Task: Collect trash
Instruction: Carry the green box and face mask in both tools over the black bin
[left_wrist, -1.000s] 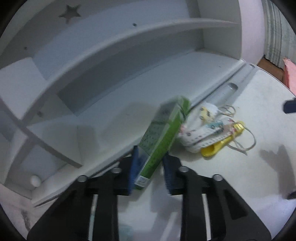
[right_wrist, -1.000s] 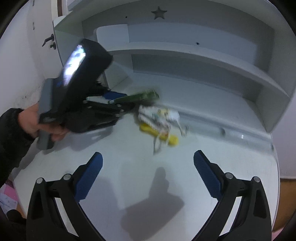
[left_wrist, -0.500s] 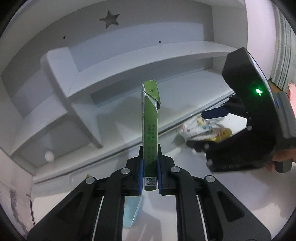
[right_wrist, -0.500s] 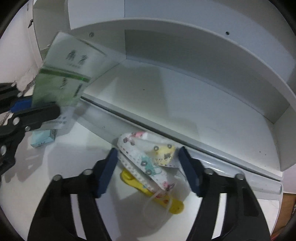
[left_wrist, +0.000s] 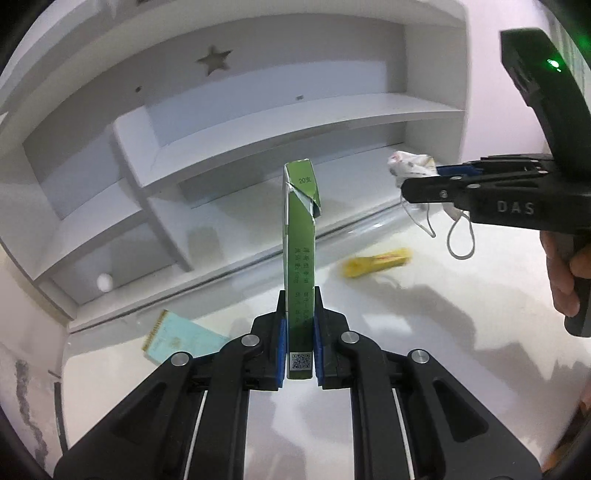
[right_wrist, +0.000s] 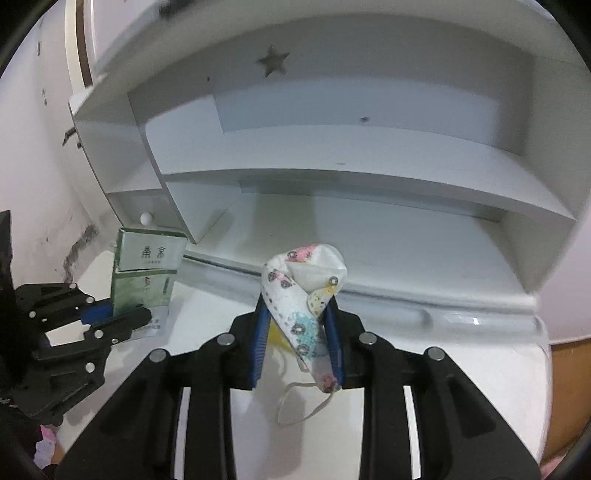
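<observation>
Now left gripper (left_wrist: 300, 347) jaws pinch green carton (left_wrist: 299, 258) upright above the desk (left_wrist: 424, 350). Right gripper (right_wrist: 297, 339) jaws, just closing, pinch patterned face mask (right_wrist: 295, 295), loops dangling at 6 o'clock. Yellow wrapper (left_wrist: 375, 262) blurred; teal card (left_wrist: 181, 341) partly hidden.

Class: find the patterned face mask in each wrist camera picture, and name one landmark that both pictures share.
Left wrist view: patterned face mask upper right, held by the right gripper.
Right wrist view: mask at centre, between the fingers.
Shared landmark: star cut-out in the white shelf.
</observation>
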